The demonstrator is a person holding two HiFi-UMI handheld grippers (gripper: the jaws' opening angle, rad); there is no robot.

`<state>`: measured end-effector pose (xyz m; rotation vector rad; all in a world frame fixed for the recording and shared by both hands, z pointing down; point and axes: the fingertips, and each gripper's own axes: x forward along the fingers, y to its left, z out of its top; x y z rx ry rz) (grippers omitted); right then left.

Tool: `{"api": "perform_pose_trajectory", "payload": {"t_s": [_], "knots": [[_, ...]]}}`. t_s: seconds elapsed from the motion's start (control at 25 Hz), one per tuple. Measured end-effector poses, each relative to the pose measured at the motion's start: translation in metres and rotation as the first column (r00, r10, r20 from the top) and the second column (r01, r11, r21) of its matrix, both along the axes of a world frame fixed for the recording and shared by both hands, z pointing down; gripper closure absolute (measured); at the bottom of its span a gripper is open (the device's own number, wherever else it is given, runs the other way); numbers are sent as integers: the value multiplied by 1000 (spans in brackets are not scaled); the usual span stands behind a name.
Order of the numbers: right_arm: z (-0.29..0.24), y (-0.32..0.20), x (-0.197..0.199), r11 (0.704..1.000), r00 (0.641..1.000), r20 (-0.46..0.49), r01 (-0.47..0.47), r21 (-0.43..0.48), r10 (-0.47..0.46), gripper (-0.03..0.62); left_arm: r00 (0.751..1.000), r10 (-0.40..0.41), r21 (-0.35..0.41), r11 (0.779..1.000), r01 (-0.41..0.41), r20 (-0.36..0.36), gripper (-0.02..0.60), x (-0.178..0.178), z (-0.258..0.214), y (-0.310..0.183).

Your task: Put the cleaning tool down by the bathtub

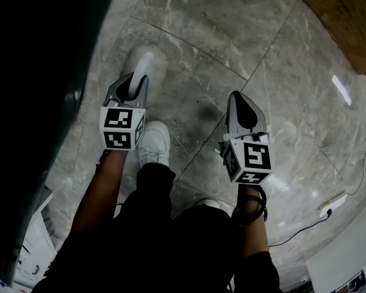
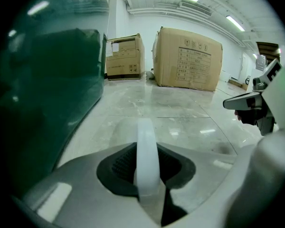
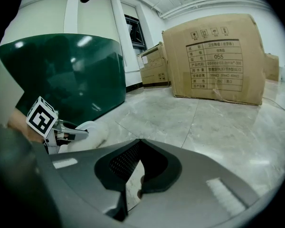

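Left gripper (image 1: 138, 81) clamped on cleaning tool (image 2: 146, 156) handle; right gripper (image 1: 238, 97) pressed together, empty

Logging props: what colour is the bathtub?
The bathtub is dark green, clearest in the right gripper view.

The left gripper (image 1: 136, 81), held forward on a bare forearm (image 1: 100, 191), clamps the cleaning tool's handle (image 2: 146, 151). The right gripper (image 1: 239, 101), alongside it, has its jaws together, empty.

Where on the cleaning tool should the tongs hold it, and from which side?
The slim white handle, from its rear end, as the left tongs already do: it fits between the jaws, while the fluffy head looks soft and bulky.
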<state>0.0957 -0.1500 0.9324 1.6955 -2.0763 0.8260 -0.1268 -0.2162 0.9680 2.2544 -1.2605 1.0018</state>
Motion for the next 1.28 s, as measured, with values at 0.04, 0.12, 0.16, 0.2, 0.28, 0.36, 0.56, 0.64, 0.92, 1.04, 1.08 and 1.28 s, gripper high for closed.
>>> {"api": "perform_pose_trajectory", "payload": {"t_s": [0.04, 0.12, 0.16, 0.2, 0.28, 0.36, 0.56, 0.64, 0.92, 1.04, 1.08, 1.28], "knots": [[-1, 1, 1, 1000, 1000, -1, -1, 4, 1, 576, 1000, -1, 2, 1000, 1, 2, 494, 0, 0, 0], [-3, 3, 4, 1000, 1000, -1, -10, 11, 10, 576, 1000, 2, 2, 1000, -2, 6, 494, 0, 0, 0], [-4, 3, 5, 1000, 1000, -1, -16, 14, 16, 576, 1000, 7, 1, 1000, -7, 4, 492, 1, 0, 0], [-5, 4, 7, 1000, 1000, 0, -21, 18, 21, 576, 1000, 11, -2, 1000, -11, -1, 492, 1, 0, 0], [-6, 5, 7, 1000, 1000, 1, -20, 22, 20, 576, 1000, 15, -7, 1000, -15, -15, 492, 0, -1, 0], [-7, 6, 7, 1000, 1000, -1, -13, 26, 13, 576, 1000, 15, -5, 1000, -15, -19, 491, 0, -2, 0], [-11, 7, 13, 999, 1000, -6, -20, 41, 20, 576, 999, 31, 14, 999, -31, -40, 429, 5, -4, 1], [-12, 8, 15, 999, 1000, -8, -21, 44, 21, 576, 999, 37, 20, 999, -37, -37, 406, 4, -6, 2], [-18, 10, 17, 998, 999, -8, -33, 57, 33, 576, 997, 61, 66, 996, -58, -46, 350, 5, -20, 3], [-24, 10, 15, 997, 999, -7, -30, 65, 31, 576, 995, 87, 99, 992, -82, -46, 345, 10, -32, 7], [-27, 10, 14, 997, 1000, -7, -29, 70, 29, 576, 995, 89, 114, 990, -83, -48, 345, 11, -37, 7], [-32, 5, 15, 996, 1000, -17, -19, 86, 20, 576, 995, 80, 194, 979, -67, -59, 345, 10, -67, -1]]}}
